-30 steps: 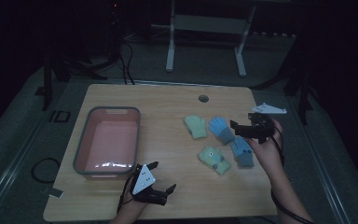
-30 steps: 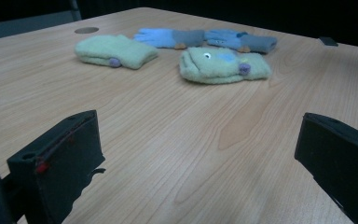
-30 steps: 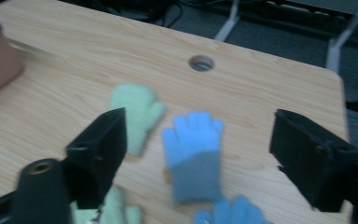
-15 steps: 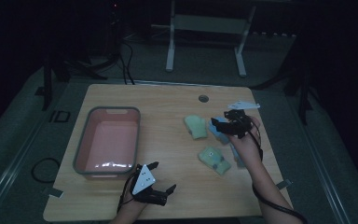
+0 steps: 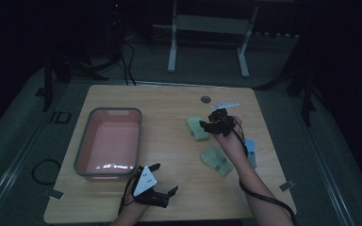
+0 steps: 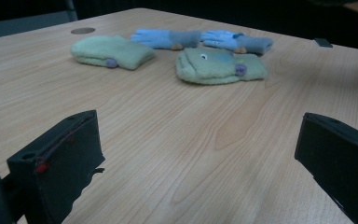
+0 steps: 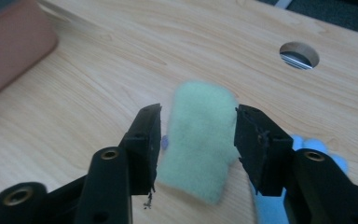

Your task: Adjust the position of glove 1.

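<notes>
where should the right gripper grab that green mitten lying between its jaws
Across its narrow width, coming down from above. The green mitten lies flat on the table, a soft oblong with long sides parallel to the jaws of the right gripper. Those jaws have just been closing and already straddle it, so pinching mid-body should bunch the fabric securely.

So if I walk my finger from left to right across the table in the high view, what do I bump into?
Pink bin → left gripper → green mitten with the right gripper over it → blue glove.
</notes>
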The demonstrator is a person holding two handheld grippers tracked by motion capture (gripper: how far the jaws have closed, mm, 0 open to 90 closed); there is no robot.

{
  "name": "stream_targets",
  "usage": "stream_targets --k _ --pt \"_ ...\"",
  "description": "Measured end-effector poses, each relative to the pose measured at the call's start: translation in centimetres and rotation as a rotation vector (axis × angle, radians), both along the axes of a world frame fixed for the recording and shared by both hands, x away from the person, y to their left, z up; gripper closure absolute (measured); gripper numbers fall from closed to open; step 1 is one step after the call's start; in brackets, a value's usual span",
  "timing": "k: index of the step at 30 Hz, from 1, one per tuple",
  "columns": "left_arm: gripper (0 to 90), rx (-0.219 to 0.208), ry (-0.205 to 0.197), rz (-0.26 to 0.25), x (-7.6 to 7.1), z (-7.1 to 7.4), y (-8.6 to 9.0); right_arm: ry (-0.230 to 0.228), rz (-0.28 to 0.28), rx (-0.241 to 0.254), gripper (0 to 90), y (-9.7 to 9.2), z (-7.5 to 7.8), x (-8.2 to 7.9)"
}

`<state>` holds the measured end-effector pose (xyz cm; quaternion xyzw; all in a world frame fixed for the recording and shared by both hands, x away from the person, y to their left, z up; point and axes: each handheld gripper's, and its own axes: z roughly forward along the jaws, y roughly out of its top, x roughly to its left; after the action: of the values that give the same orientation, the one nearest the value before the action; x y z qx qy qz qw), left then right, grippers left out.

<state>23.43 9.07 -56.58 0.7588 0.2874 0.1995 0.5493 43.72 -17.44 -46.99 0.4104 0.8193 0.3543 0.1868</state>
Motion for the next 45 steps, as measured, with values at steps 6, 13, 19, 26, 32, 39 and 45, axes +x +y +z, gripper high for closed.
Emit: stream_targets --k 6,13,19,26,32,39,45 --pt "0.8 -0.004 0.000 -0.001 0.0 0.0 0.0 0.031 -0.003 -0.045 59.2 0.7 -1.9 1.7" --pt "0.8 -0.005 0.000 0.001 0.0 0.0 0.0 0.023 -0.001 -0.112 58.9 1.6 -3.5 3.4" --pt "0.8 -0.008 -0.001 0.000 0.0 0.0 0.0 0.032 0.022 -0.156 59.0 2.3 -5.1 4.6" --pt "0.8 -0.001 0.002 0.006 0.0 0.0 0.1 0.069 0.025 -0.136 59.3 2.1 -7.1 5.2" --pt "0.8 -0.002 0.003 0.008 0.0 0.0 0.1 0.068 0.012 -0.108 69.0 1.9 -7.4 5.0" --pt "0.8 -0.003 0.005 0.014 0.0 0.0 0.1 0.079 -0.054 -0.114 85.1 2.8 -7.1 4.4" --pt "0.8 -0.007 0.003 0.019 0.0 0.0 0.1 0.067 -0.104 -0.027 85.9 3.3 -3.7 2.2"
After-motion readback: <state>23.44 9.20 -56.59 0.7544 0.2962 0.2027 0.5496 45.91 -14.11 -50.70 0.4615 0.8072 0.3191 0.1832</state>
